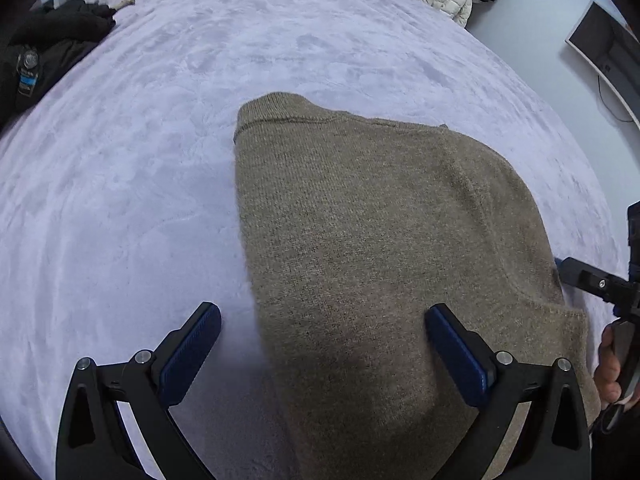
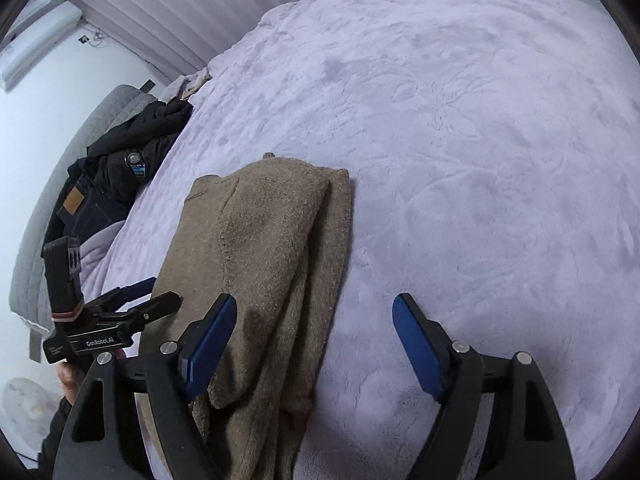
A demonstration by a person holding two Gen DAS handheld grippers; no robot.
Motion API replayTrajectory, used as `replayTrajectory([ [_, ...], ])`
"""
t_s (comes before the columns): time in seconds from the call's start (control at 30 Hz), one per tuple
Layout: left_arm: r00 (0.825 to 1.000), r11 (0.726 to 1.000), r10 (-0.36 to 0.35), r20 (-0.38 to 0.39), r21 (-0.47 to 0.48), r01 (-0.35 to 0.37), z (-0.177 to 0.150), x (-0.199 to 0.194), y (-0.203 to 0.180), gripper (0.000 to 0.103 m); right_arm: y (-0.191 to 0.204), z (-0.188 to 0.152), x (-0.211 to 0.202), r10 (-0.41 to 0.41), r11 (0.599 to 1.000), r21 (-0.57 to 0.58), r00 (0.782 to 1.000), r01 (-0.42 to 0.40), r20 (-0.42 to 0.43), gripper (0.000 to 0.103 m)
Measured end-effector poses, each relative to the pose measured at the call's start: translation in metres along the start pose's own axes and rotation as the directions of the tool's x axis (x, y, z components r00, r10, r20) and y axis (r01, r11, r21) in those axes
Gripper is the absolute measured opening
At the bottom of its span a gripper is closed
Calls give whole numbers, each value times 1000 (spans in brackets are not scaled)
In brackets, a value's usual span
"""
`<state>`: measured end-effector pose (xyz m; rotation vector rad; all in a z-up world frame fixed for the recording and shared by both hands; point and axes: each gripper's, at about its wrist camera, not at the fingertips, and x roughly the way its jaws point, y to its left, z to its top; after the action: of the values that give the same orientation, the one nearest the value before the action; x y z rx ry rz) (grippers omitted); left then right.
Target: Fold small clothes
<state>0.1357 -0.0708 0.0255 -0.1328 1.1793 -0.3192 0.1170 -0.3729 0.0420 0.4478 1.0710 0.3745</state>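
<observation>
step: side fold laid, next fold pending | sweater (image 1: 380, 232) flat on bed cover (image 1: 140, 180), under and ahead of both grippers | left gripper (image 1: 322, 344) jaws spread, empty | right gripper (image 2: 314, 340) jaws spread, empty | next: likely pinch near hem, carry toward collar

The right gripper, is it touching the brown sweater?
Cannot tell. In the right wrist view the right gripper is open over the sweater; one finger overlaps it, without showing contact or gap plainly.

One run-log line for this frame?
sweater: folded lengthwise on blanket | left gripper: open, empty | right gripper: open, empty
</observation>
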Motion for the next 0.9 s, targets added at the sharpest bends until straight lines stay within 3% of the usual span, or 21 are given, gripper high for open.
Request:
replayTrajectory([
  [0.13, 995, 995, -95, -28, -14, 95, 3, 17, -5, 103, 8, 0, 31, 87, 996, 27, 994, -86, -65, 85],
  [0.17, 994, 995, -103, -29, -4, 103, 4, 19, -8, 103, 12, -1, 37, 91, 996, 10, 993, -91, -74, 90],
  [0.3, 994, 994, -102, -35, 25, 103, 6, 21, -14, 103, 44, -6, 61, -29, 990, -141, 997, 20, -65, 92],
  [0.33, 995, 994, -100, -28, 32, 101, 6, 21, -15, 101, 51, -7, 63, -41, 986, -163, 998, 31, -57, 89],
  [0.37, 995, 994, -99, -17, 42, 99, 5, 19, -16, 95, 55, -8, 63, -44, 985, -172, 998, 35, -50, 78],
  [0.43, 994, 992, -103, 19, 81, 101, 3, 12, -21, 74, 58, -9, 61, -16, 988, -157, 999, 8, -48, 60],
  [0.47, 994, 990, -104, 33, 97, 100, 2, 8, -23, 68, 58, -10, 59, -10, 989, -151, 999, 3, -41, 52],
  [0.5, 993, 989, -106, 45, 111, 101, 1, 4, -25, 55, 60, -11, 57, -13, 988, -154, 999, 8, -33, 48],
  [0.53, 993, 988, -106, 51, 118, 99, 2, 1, -27, 49, 64, -12, 56, -25, 986, -166, 999, 21, -20, 46],
  [0.67, 993, 987, -96, 67, 132, 86, 2, -17, -31, 44, 95, -19, 45, -106, 965, -238, 994, 112, 39, 40],
  [0.9, 990, 981, -74, 122, 187, 50, -10, -84, -45, 43, 143, -32, -8, -86, 942, -313, 990, 118, 116, 38],
])
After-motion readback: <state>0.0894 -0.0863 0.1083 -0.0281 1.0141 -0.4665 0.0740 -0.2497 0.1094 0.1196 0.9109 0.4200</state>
